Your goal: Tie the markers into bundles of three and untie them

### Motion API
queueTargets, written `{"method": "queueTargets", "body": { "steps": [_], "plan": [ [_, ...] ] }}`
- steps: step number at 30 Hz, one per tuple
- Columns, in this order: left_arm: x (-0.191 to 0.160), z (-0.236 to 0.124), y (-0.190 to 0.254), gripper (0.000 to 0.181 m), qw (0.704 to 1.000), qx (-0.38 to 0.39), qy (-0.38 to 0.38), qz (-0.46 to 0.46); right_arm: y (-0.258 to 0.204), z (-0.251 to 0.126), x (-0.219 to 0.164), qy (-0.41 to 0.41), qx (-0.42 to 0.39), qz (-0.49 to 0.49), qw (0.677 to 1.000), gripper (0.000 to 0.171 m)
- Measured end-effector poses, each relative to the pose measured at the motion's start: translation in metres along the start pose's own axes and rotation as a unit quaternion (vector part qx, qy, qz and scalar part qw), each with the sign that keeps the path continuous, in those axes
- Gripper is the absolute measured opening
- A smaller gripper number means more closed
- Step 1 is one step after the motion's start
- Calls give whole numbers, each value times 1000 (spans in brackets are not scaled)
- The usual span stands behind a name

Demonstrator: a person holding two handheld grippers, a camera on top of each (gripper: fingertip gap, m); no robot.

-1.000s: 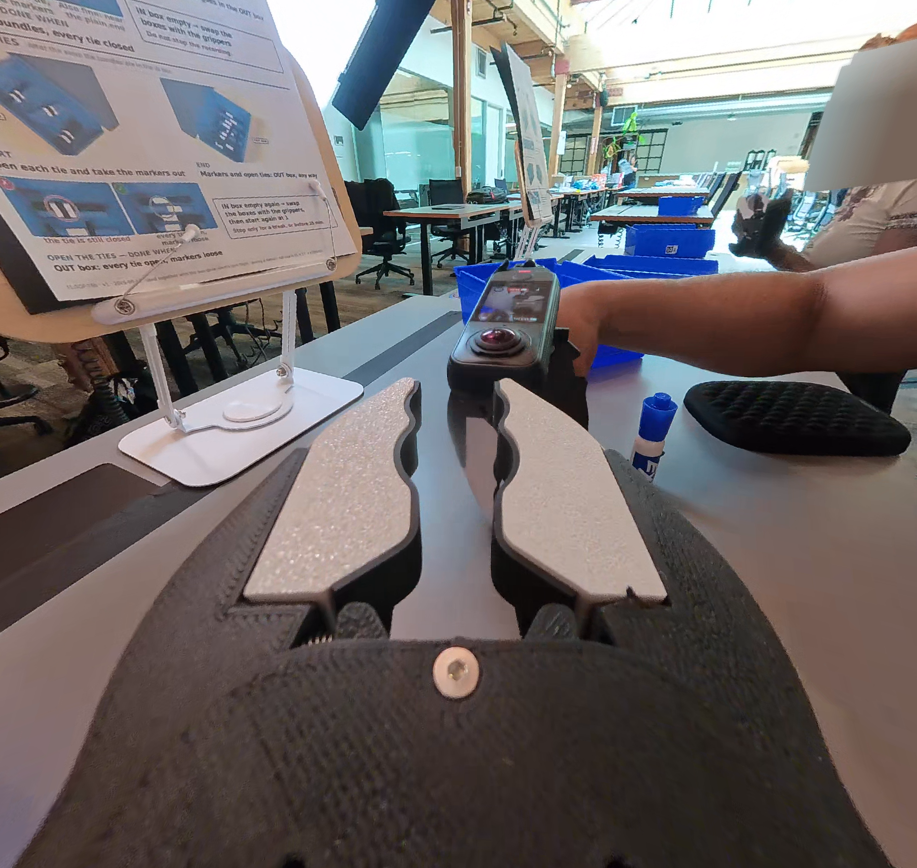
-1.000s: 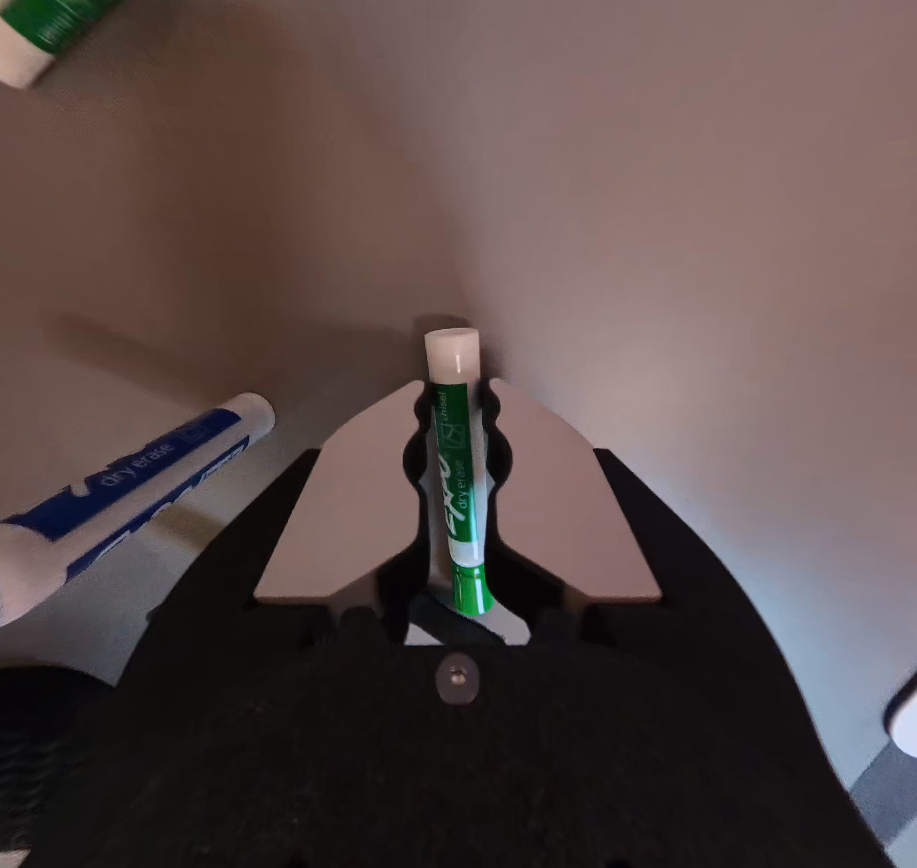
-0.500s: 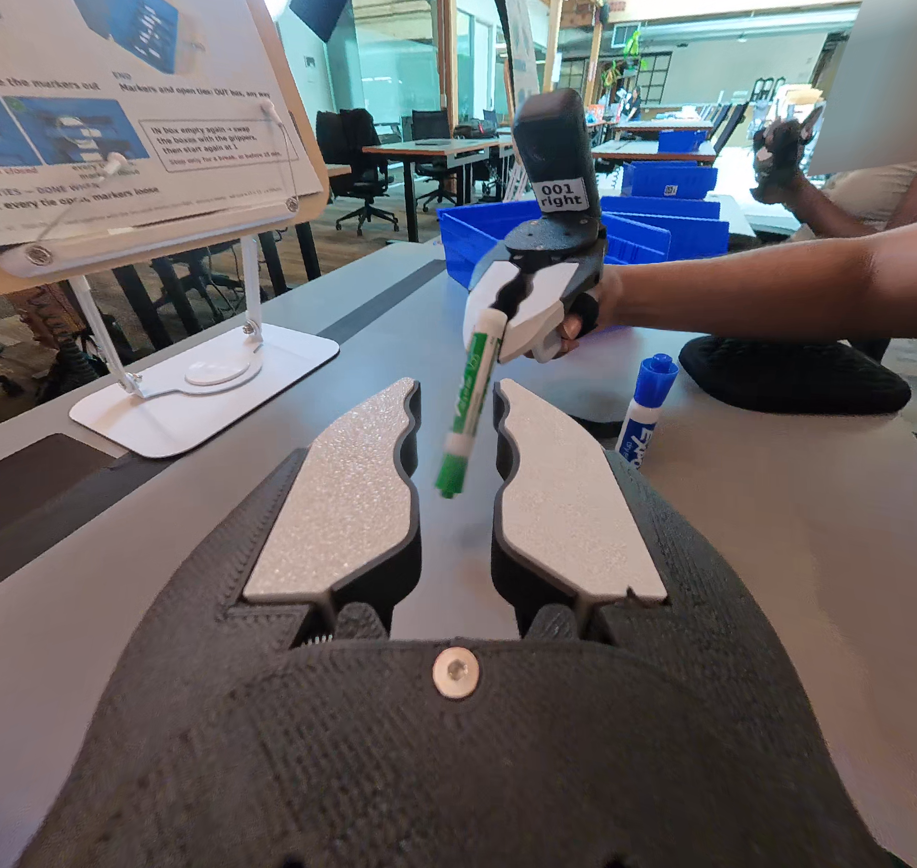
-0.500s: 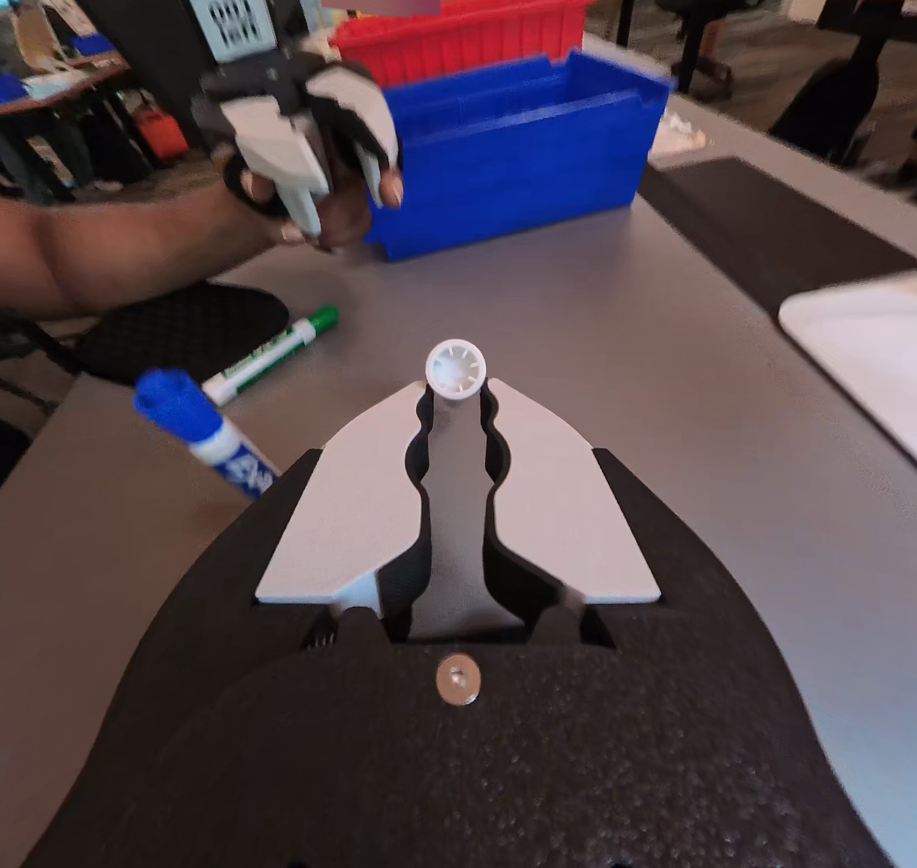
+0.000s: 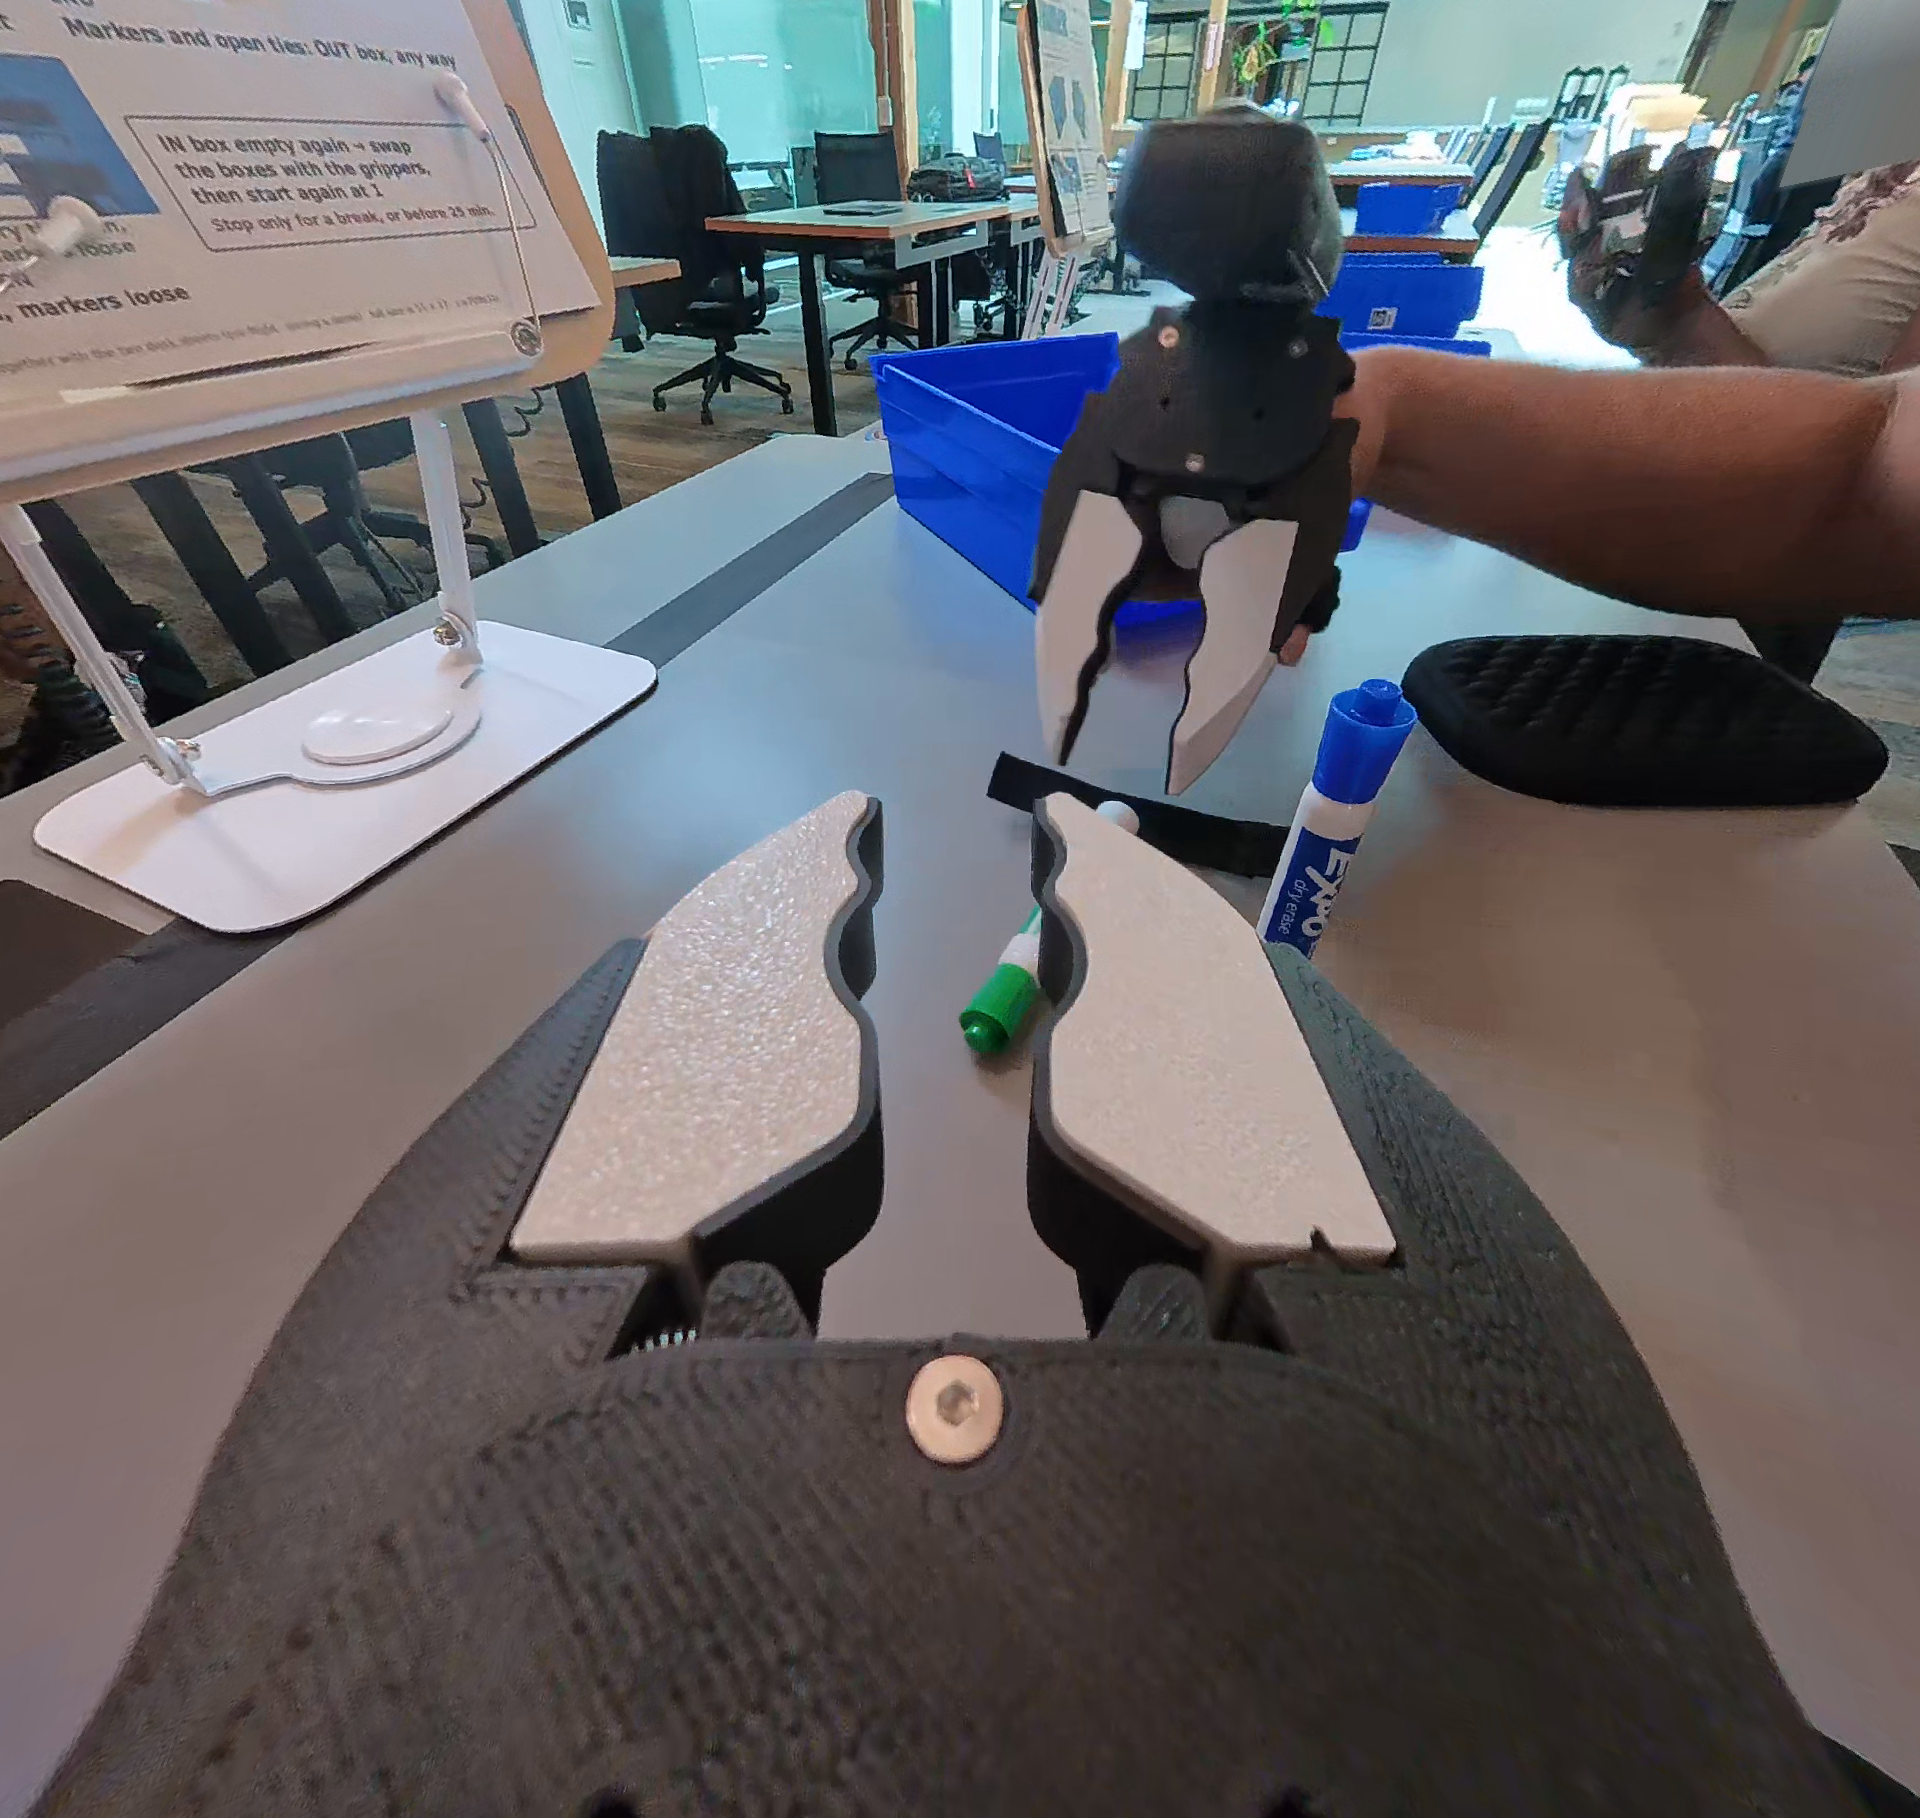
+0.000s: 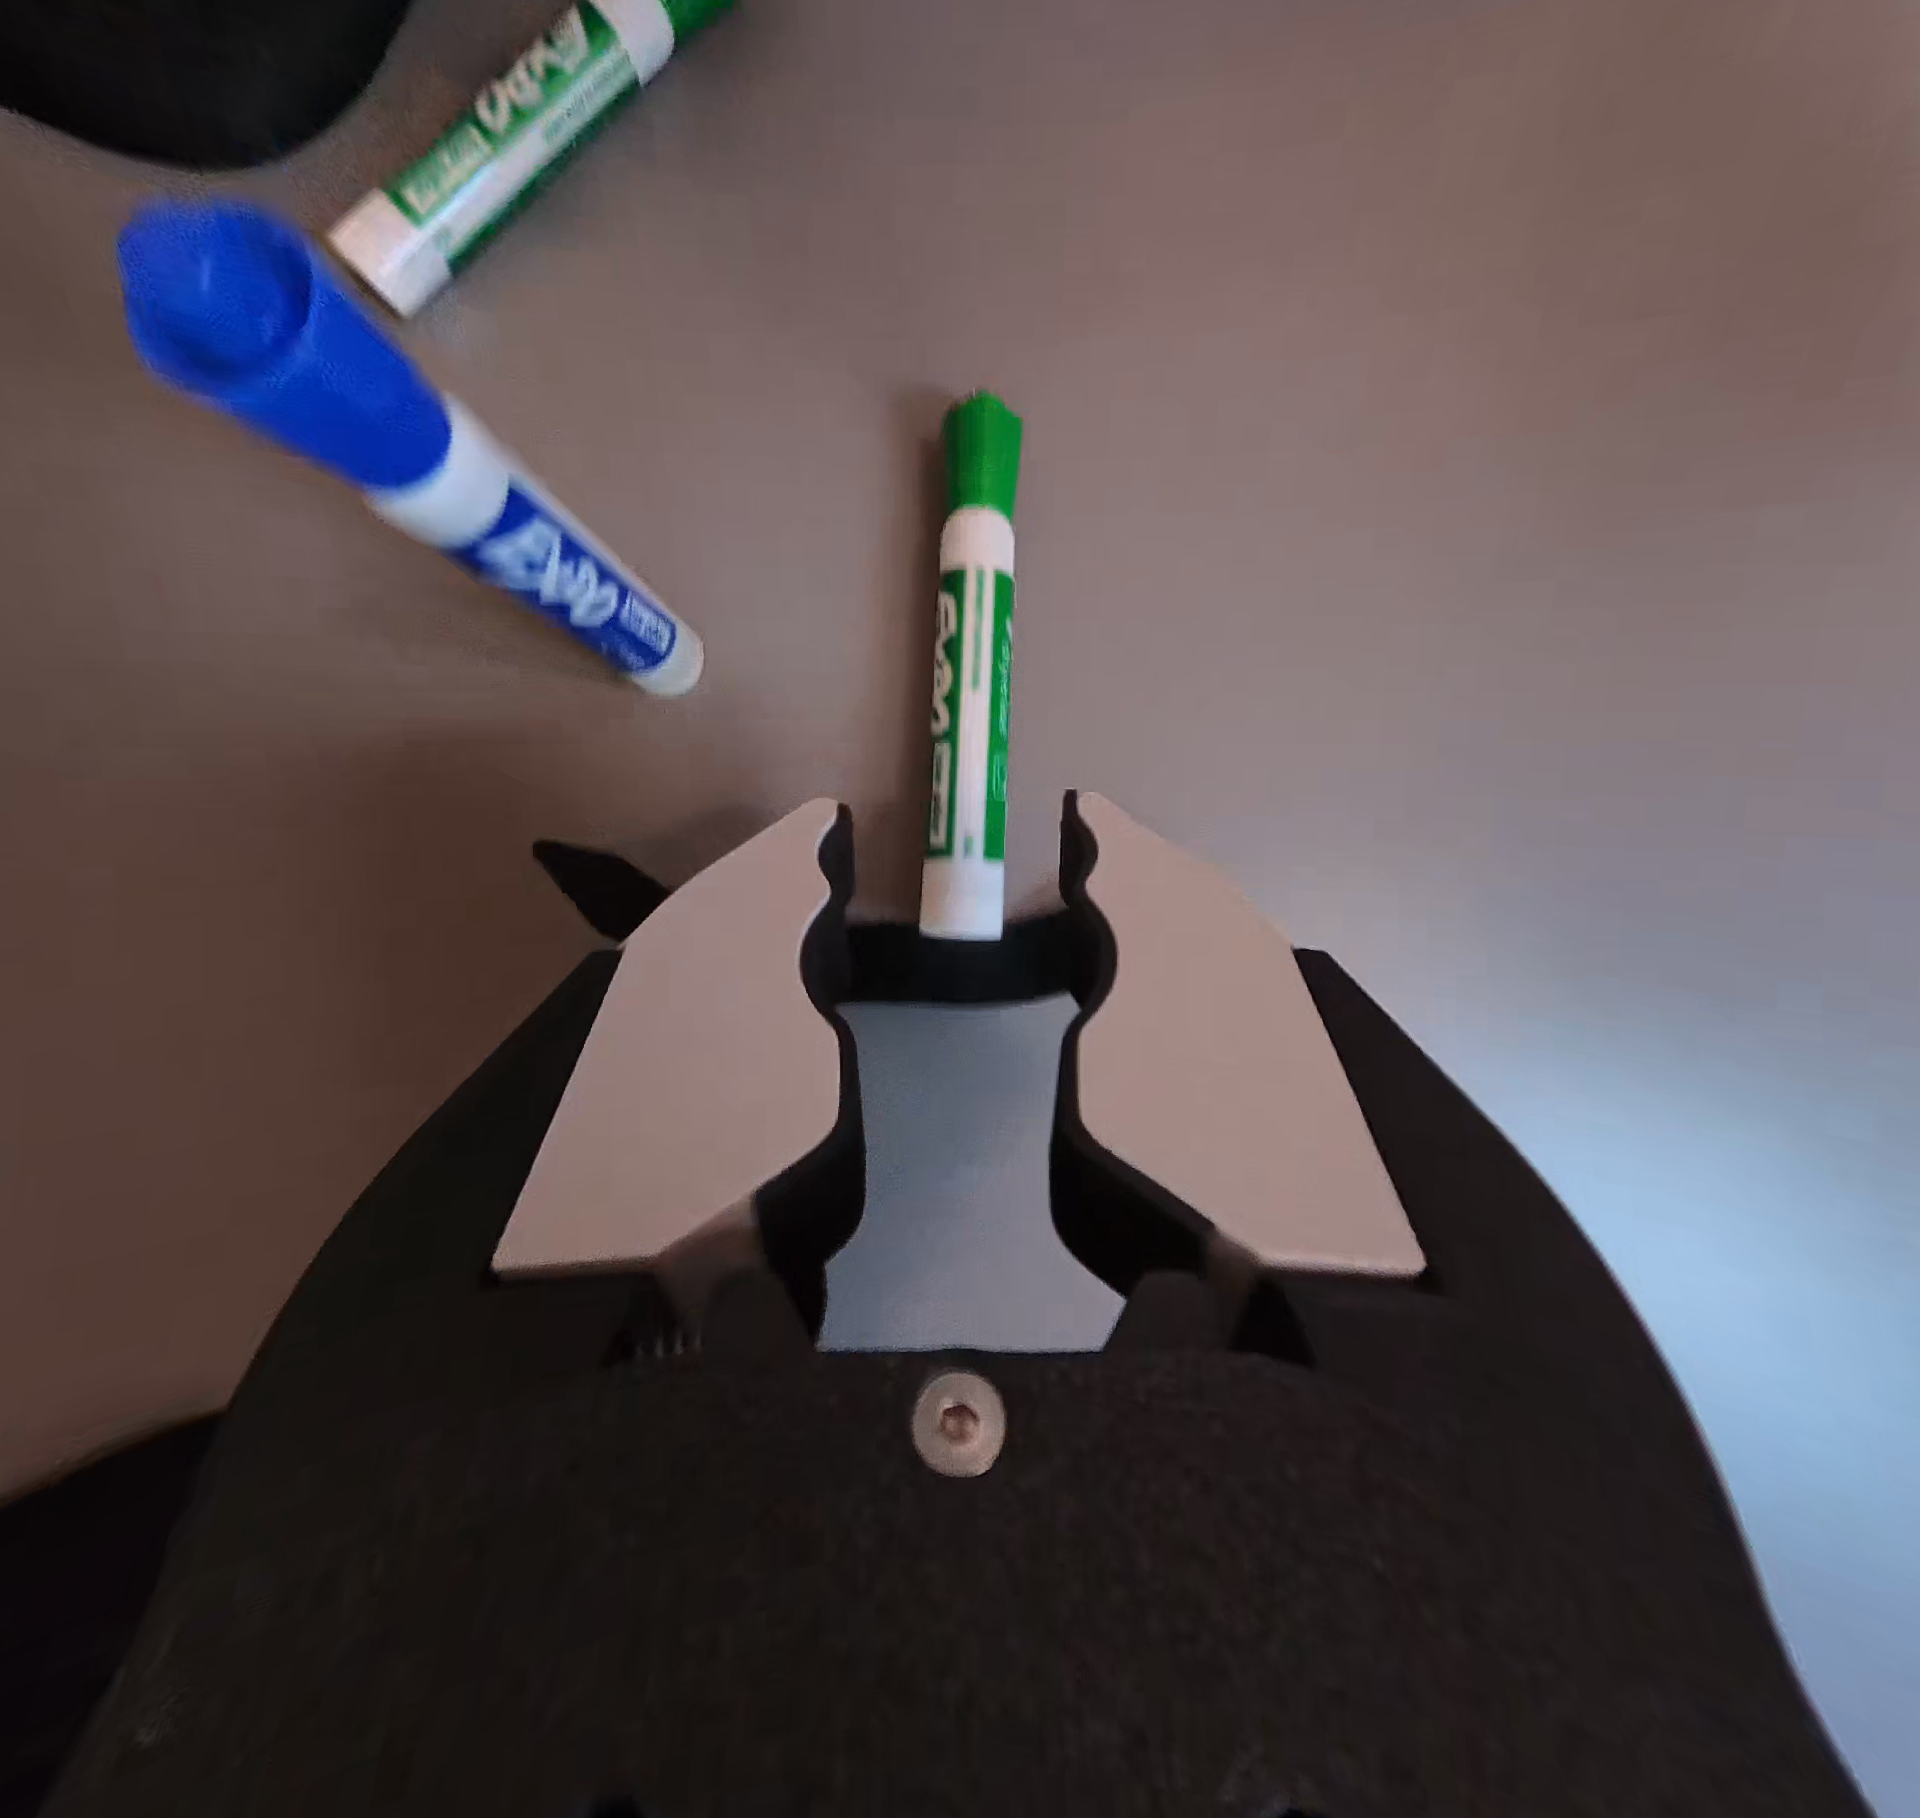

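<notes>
A green marker [image 6: 971,667] lies flat on the grey table, its white end on a black tie strap [image 6: 956,958]. My right gripper [image 6: 958,812] hangs open just above that end, pointing down. A blue marker [image 6: 395,438] stands upright to the left, and a second green marker [image 6: 551,106] lies beyond it. In the left wrist view my left gripper [image 5: 958,833] is open and empty, low over the table. The laid green marker [image 5: 1000,1001] shows between its fingers, partly hidden by the right finger. The strap [image 5: 1195,838], the blue marker [image 5: 1340,812] and the right gripper [image 5: 1127,740] lie ahead.
A blue bin [image 5: 966,449] stands behind the right gripper. A white document stand [image 5: 343,750] with an instruction sheet is at the left. A black padded rest [image 5: 1642,719] lies at the right, also in the right wrist view [image 6: 187,2]. A person's forearm [image 5: 1621,490] reaches in from the right. About 15 cm separates my left fingertips from my right.
My right gripper carried the green marker over, laid it on the strap and opened. It now points down above the marker. My left gripper stayed open.
</notes>
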State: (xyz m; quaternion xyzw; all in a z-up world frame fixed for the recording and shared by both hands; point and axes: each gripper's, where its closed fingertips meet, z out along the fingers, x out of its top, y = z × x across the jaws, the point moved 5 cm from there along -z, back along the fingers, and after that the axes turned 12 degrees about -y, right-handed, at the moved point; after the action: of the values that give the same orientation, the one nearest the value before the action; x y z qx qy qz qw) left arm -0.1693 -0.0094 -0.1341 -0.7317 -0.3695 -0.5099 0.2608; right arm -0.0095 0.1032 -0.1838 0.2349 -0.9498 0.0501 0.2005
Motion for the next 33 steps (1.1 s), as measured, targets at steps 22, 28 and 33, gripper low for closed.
{"method": "queueTargets", "body": {
  "steps": [22, 28, 33],
  "plan": [
    [-9, 9, 4, 27, 1000, -20, -23, 0, -7, -27, 45, 320, 18, 52, 946, 19],
    [-11, 13, 7, 28, 999, -23, -28, 0, -28, -30, 33, 312, 26, 42, 949, 18],
    [-14, 16, 8, 28, 999, -27, -35, 0, -31, -28, 36, 294, 31, 28, 955, 19]
  ]
}}
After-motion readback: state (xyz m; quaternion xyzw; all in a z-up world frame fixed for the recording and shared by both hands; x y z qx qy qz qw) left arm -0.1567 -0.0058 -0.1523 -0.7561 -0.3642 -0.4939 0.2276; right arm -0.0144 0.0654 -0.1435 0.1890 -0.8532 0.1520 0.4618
